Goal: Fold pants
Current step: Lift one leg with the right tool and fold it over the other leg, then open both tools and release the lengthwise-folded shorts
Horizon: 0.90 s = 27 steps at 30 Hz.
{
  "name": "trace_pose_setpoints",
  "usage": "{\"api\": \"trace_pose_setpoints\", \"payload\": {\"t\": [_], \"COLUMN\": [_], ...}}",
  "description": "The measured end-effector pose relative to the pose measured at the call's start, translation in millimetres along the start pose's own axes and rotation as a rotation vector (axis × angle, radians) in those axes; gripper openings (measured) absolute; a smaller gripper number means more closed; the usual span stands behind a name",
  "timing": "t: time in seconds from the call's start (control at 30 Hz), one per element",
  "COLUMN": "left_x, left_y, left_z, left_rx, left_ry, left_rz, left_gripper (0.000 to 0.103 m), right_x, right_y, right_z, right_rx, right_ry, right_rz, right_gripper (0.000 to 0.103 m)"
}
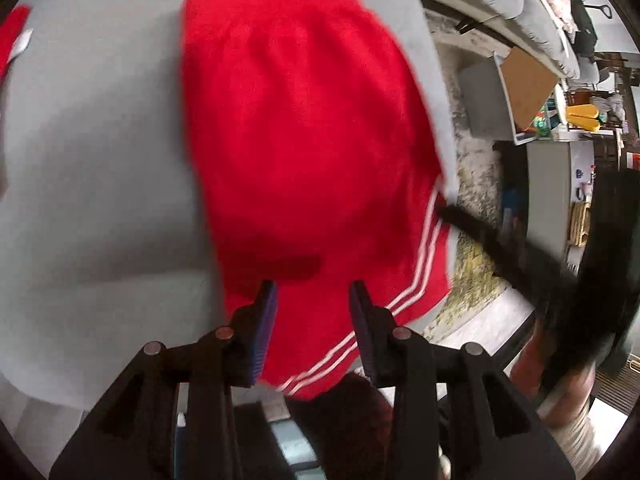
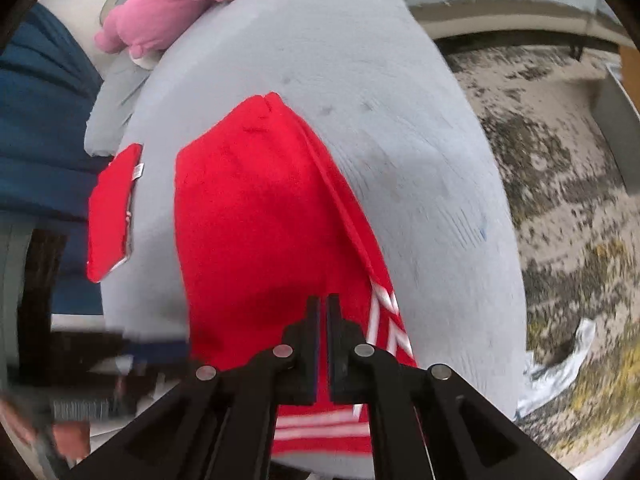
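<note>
Your left gripper (image 1: 314, 292) hangs over the near hem of the red pants (image 1: 304, 132) with its jaws spread and no cloth between them; the striped hem edge lies just below and to the right of its fingertips (image 1: 266, 300). Your right gripper (image 2: 324, 308) has its jaws pressed together, and it sits right at the striped corner of the same hem (I cannot tell whether a sliver of fabric is pinched between the pads or whether it merely hovers in front of it).

From both tools the pants run straight away from you: hem nearest, waistband at the far end, long axis in line with each gripper's pointing direction. The garment lies flat on the grey cushion (image 2: 400, 128), already doubled leg over leg by the look of it. So the coming fold likely carries the near hem forward toward the waistband, and both your hands are at the correct end for that.

Farther left, a smaller red folded piece (image 2: 112, 216) lies apart on the cushion, and a pink plush toy (image 2: 168, 12) rests beyond.
</note>
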<state>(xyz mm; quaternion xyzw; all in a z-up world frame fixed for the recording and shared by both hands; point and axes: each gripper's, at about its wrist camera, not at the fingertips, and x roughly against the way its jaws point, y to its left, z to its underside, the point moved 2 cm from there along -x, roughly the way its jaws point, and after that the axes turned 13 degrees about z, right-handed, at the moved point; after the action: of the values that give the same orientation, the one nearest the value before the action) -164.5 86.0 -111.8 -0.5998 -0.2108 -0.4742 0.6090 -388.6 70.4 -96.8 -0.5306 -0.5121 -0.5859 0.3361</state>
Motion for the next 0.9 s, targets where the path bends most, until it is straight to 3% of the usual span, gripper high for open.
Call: {"api": "trace_pose_setpoints", "payload": {"t": [0.13,0.4,0.53,0.6,0.63,0.67,0.73,0.83,0.9], "left_x": [3.3,16.6,29.5,37.7,42.2,46.0,51.9,61.4,64.8], "left_y": [9.1,3.7,-3.6,-8.5,-9.6,-11.8,-15.8,-18.5,-19.8], "left_z": [16.9,27.3,29.0,29.4,30.2,31.7,31.1,35.6,39.3], "left_rx": [0.034,-0.002,-0.050,-0.070,-0.075,-0.075,-0.069,-0.062,-0.056], "left_ry": [0.007,-0.023,-0.061,-0.078,-0.087,-0.099,-0.118,-0.140,-0.140], "left_rz": [0.010,-0.037,-0.116,-0.135,-0.140,-0.141,-0.135,-0.135,-0.140], "left_gripper": [0.034,0.036,0.049,0.055,0.058,0.063,0.073,0.083,0.091], "right_x": [-14.4,-11.8,7.2,18.7,23.4,28.3,40.5,54.1,60.7], "right_y": [-1.3,-22.6,-12.4,-0.8,3.6,9.0,20.3,32.7,36.0], "right_z": [-17.9,-21.2,-5.8,10.8,16.2,21.7,35.2,51.8,59.2], "right_rx": [0.015,-0.054,-0.046,-0.021,-0.014,-0.009,0.007,0.033,0.047], "right_ry": [0.002,0.007,0.053,0.083,0.099,0.114,0.120,0.145,0.153], "right_rz": [0.066,0.233,0.241,0.228,0.222,0.215,0.187,0.178,0.188], "right_gripper": [0.004,0.005,0.006,0.025,0.046,0.058,0.060,0.072,0.073]}}
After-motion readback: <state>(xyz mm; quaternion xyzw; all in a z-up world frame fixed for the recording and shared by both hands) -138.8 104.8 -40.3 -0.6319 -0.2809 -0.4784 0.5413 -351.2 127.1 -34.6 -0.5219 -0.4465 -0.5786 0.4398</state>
